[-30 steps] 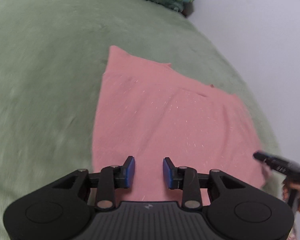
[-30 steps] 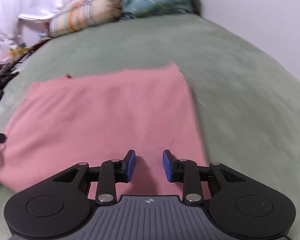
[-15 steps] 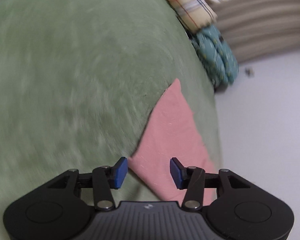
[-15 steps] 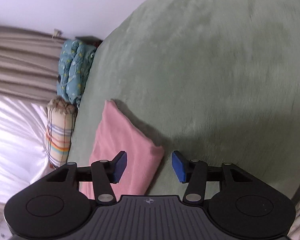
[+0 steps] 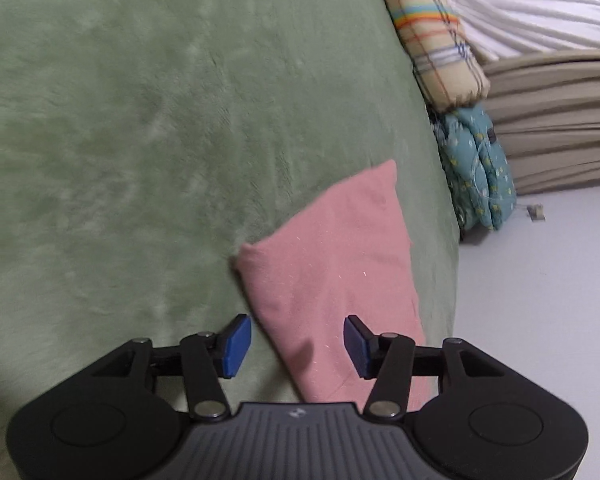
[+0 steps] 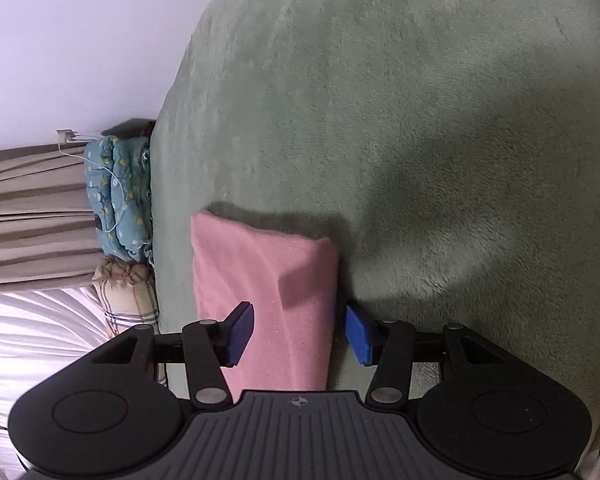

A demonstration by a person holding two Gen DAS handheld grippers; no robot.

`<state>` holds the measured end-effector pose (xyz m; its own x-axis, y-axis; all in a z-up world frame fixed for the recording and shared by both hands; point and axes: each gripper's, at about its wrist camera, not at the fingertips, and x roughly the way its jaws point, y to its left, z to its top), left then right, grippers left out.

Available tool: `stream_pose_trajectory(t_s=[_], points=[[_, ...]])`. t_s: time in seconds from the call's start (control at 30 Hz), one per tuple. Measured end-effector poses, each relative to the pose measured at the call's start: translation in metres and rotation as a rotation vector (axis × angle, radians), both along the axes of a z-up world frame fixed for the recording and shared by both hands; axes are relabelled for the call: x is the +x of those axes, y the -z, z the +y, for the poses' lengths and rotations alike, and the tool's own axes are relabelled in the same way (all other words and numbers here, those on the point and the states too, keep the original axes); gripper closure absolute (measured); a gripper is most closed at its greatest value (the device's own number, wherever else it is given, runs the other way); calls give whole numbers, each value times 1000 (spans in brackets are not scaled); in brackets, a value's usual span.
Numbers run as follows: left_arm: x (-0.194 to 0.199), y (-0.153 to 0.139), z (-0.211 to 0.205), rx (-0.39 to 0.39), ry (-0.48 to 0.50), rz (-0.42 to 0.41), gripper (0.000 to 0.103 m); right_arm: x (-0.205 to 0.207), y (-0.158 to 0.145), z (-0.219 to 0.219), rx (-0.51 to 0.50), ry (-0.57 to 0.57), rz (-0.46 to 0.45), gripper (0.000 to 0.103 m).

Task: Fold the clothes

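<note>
A pink garment (image 5: pixel 336 264) lies folded on a green blanket (image 5: pixel 140 140). In the left wrist view one corner of it reaches between my open fingers; my left gripper (image 5: pixel 297 346) straddles its near edge, with the left pad (image 5: pixel 236 344) over bare blanket. In the right wrist view the same garment (image 6: pixel 268 280) runs lengthwise between the blue pads of my right gripper (image 6: pixel 299 334), which is open around it. The right pad (image 6: pixel 358 334) sits just beside the folded edge. I cannot tell if either pad touches the cloth.
A striped cream pillow (image 5: pixel 432 36) and a teal patterned bundle (image 5: pixel 476 168) lie at the bed's edge by beige curtains (image 5: pixel 560 120). The pale wall (image 6: pixel 80 40) borders the bed next to the garment. Green blanket stretches wide on the other side.
Both grippers swung from above the flat pink cloth to opposite ends of it and dropped low. Their jaws opened wider. The garment looks narrower and thicker than a second ago.
</note>
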<state>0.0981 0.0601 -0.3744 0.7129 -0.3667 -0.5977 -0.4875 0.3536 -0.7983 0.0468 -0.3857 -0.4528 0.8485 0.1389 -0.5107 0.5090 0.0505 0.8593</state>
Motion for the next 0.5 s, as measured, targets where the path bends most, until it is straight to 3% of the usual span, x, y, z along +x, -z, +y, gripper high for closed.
stream_pose_trajectory(t_s=[0.07,0.1,0.17,0.2,0.23,0.27,0.3,0.4,0.5], points=[[1,7,3,-26,-55,-3,52,2,1,-3,-14,15,-10,54],[4,13,4,-75,-118,-6,52,4,-1,-3,-17,31,-17,54],[10,13,1,-74,-146,-2,53,10,-2,-3,-33,42,-17,58],[16,12,-3,-55,-150,2,54,13,-4,-4,-43,39,-9,66],[22,10,-7,-29,-141,4,57,15,-5,-4,-53,33,8,91],[25,9,-8,-14,-134,6,82,17,-5,-5,-64,25,29,93],[29,10,-10,-6,-127,14,92,18,-5,-5,-63,29,36,93],[26,8,-5,-44,-147,34,94,13,-9,-8,-38,55,10,95],[21,-15,0,16,-89,-27,95,-6,-28,-9,-96,31,-44,96]])
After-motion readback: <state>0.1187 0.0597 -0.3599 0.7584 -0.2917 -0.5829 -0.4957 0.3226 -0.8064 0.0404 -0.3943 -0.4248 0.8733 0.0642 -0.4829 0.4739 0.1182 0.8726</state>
